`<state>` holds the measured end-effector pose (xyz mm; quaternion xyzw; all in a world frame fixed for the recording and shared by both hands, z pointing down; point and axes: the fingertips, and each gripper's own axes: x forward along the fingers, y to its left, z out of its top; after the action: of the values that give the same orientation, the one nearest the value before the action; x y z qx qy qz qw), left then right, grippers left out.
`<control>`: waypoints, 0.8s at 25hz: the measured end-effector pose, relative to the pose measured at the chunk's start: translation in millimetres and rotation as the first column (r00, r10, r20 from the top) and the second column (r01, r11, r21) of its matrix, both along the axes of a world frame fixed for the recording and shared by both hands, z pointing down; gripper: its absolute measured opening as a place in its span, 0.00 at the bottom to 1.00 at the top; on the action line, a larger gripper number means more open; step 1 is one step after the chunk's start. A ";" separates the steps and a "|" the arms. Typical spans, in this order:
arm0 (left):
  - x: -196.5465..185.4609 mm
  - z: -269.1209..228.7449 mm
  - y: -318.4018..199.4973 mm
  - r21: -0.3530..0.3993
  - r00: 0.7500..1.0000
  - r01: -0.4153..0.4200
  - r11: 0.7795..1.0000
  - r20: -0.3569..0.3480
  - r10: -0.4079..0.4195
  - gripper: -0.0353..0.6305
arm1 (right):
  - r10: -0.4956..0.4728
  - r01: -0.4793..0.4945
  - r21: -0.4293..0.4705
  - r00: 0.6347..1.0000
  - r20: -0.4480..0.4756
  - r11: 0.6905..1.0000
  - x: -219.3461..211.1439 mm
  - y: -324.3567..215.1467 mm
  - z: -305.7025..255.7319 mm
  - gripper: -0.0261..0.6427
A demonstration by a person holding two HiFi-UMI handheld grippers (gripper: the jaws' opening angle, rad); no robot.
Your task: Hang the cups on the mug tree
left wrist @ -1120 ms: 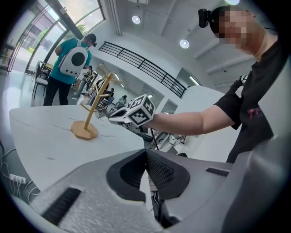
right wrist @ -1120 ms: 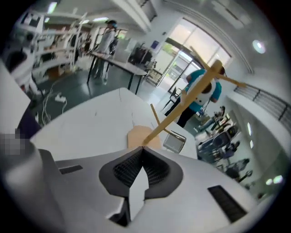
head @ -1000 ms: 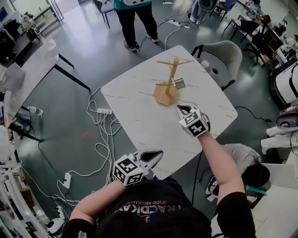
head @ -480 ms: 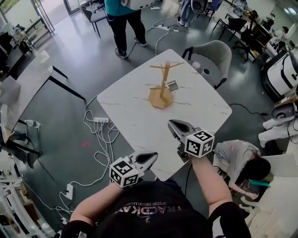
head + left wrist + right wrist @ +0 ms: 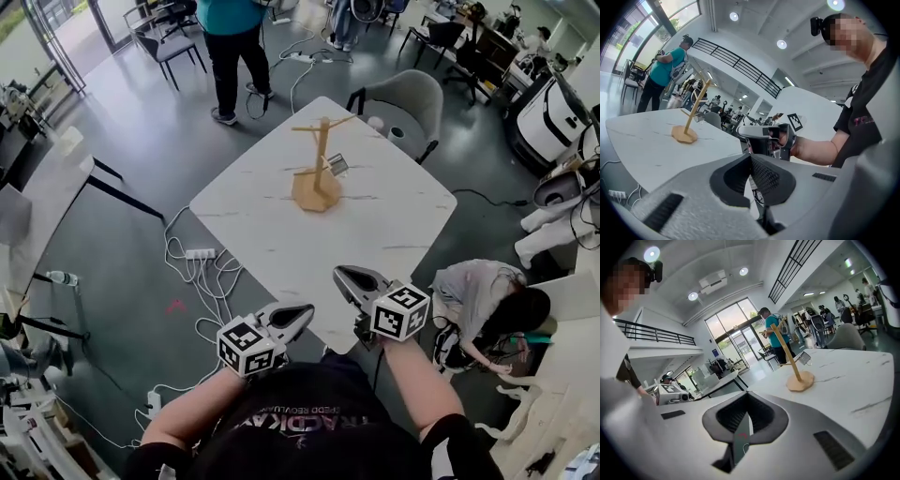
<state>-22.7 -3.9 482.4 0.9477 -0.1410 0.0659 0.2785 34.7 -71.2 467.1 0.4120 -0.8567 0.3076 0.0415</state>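
At the near edge of the white marble-patterned surface, the left gripper and right gripper are both closed and empty. Well ahead stands the upright wooden mug tree, a small shiny cup hanging on its right side, nearer the right gripper.

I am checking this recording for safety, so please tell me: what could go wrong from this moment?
1. The single cup hangs on one side of the mug tree, which stands free on the table; a knock might tip it.
2. A person crouches close beside the right gripper; a wide swing could hit them.
3. Cables lie on the floor by the table; someone may trip.
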 end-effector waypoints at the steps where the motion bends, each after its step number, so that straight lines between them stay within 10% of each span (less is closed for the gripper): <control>1: -1.4 0.3 3.0 0.001 1.000 -0.011 1.000 0.000 0.011 0.05 | 0.007 -0.007 -0.003 1.000 0.004 1.000 -1.1 6.0 0.1 0.06; 20: -34.8 6.4 47.7 -0.019 0.997 -0.077 0.997 -0.034 0.076 0.05 | 0.046 -0.044 -0.034 0.998 0.048 0.998 -65.6 109.8 11.8 0.06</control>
<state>-57.6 43.8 488.8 0.9506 -0.0992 0.0623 0.2876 -31.0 38.5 479.0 0.4230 -0.8427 0.3325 0.0207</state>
